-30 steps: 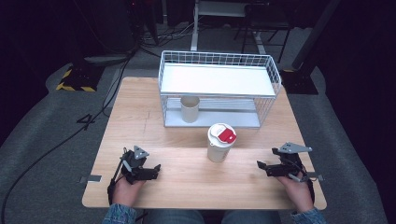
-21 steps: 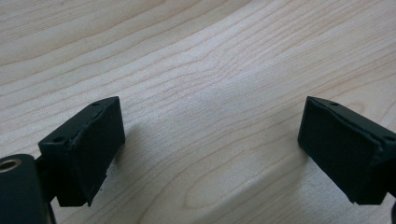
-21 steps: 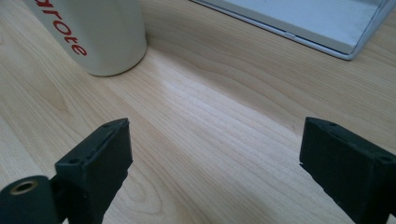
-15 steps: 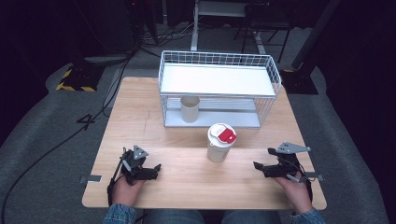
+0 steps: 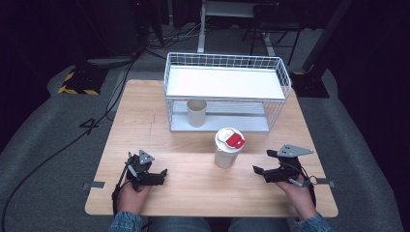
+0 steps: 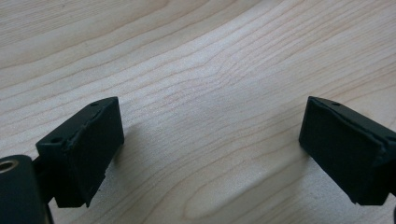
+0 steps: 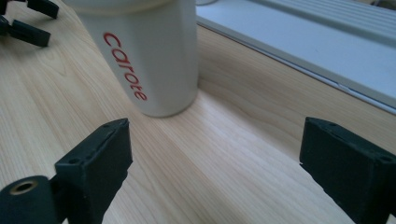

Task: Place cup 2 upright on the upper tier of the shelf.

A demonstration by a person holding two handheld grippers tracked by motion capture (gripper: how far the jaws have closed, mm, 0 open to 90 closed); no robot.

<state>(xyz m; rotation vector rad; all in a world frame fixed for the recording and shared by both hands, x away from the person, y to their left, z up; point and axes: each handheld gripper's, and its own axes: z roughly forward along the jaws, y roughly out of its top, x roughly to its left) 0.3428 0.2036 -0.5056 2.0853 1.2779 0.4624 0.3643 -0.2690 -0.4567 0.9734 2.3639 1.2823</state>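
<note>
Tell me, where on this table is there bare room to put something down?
Bare wood lies left of the wire basket, and between the left gripper and the lidded cup. It is tighter between that cup and the right gripper.

Wooden worktop point(image 5: 193, 164): wire rack point(image 5: 227, 92) at far edge; lidded white cup point(image 5: 228, 147) just before rack, beige cup point(image 5: 197, 112) inside.

Evenly lit desk point(image 5: 193, 145) against dark surroundings in the high view. Soft shadows under gripper jaws. Gripper views sharp on wood grain, blurred at near edges; no glare.
</note>
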